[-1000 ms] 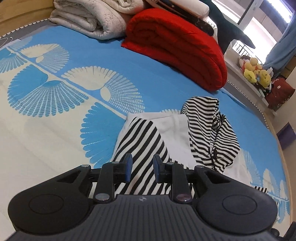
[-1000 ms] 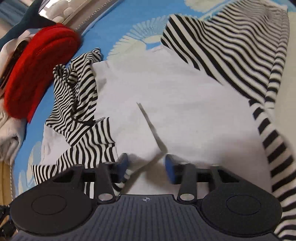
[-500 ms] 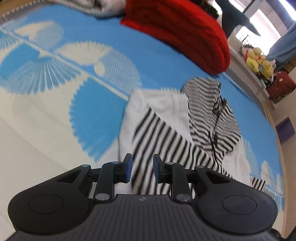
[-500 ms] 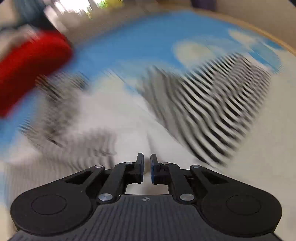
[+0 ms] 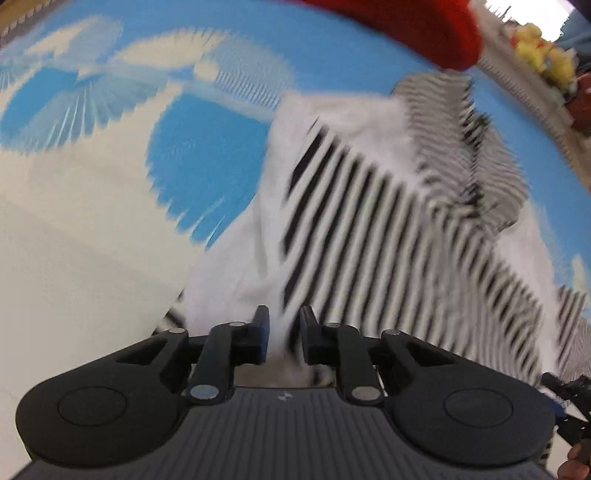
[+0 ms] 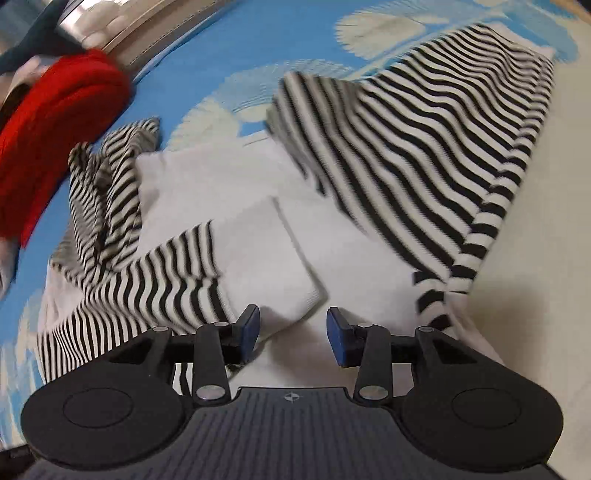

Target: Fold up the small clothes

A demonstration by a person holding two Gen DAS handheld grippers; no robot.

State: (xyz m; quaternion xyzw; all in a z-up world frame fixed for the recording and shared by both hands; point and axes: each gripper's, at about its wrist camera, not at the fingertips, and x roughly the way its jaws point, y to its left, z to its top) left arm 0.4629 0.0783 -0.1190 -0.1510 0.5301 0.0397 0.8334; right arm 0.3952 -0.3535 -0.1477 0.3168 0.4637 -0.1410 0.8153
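A small white hooded top with black-and-white striped sleeves and hood [image 6: 280, 221] lies on the blue and cream bedspread [image 5: 92, 229]. In the left wrist view the top [image 5: 354, 221] is blurred. My left gripper [image 5: 283, 326] is nearly closed on the white fabric edge with the striped sleeve folded across the body. My right gripper [image 6: 293, 328] is open just above the white lower hem, with a folded white corner [image 6: 295, 291] between its fingers. The striped hood [image 6: 107, 184] lies at the far left.
A rolled red blanket [image 6: 48, 125] lies beyond the hood, also in the left wrist view [image 5: 424, 29]. Yellow plush toys [image 5: 543, 55] sit on a ledge past the bed edge. The other gripper's edge and a hand [image 5: 569, 413] show at lower right.
My left gripper has pulled the held sleeve and fabric across the top's body. My right gripper, shut half a second ago, has opened again over the hem.
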